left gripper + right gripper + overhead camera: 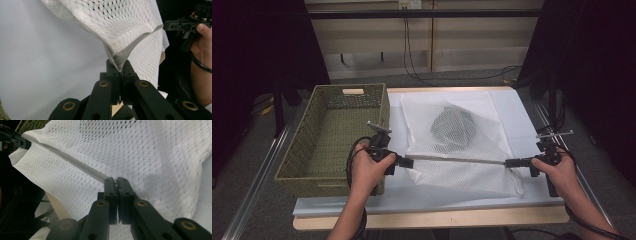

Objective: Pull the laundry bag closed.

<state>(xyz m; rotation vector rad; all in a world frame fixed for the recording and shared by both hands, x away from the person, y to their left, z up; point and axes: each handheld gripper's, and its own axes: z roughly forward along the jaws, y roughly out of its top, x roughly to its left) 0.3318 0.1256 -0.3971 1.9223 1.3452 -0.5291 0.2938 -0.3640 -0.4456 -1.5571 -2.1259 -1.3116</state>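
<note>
A white mesh laundry bag (pixel 452 145) lies on the white table cover, with a dark bundle (pixel 454 126) inside it. Its grey zipper edge (pixel 457 160) is stretched taut between my two grippers. My left gripper (pixel 409 162) is shut on the bag's left end; in the left gripper view (pixel 119 67) the bunched zipper edge (pixel 127 51) is pinched between the jaws. At the right, my right gripper (pixel 508 162) is shut on the other end, and the right gripper view (pixel 115 181) has the zipper edge (pixel 75 161) running away from its closed jaws across the mesh (pixel 140 150).
A green woven basket (pixel 307 150) stands at the table's left, close to my left hand. The white cover (pixel 512 107) spreads under and right of the bag. The table's wooden front edge (pixel 432 219) runs near the person's forearms.
</note>
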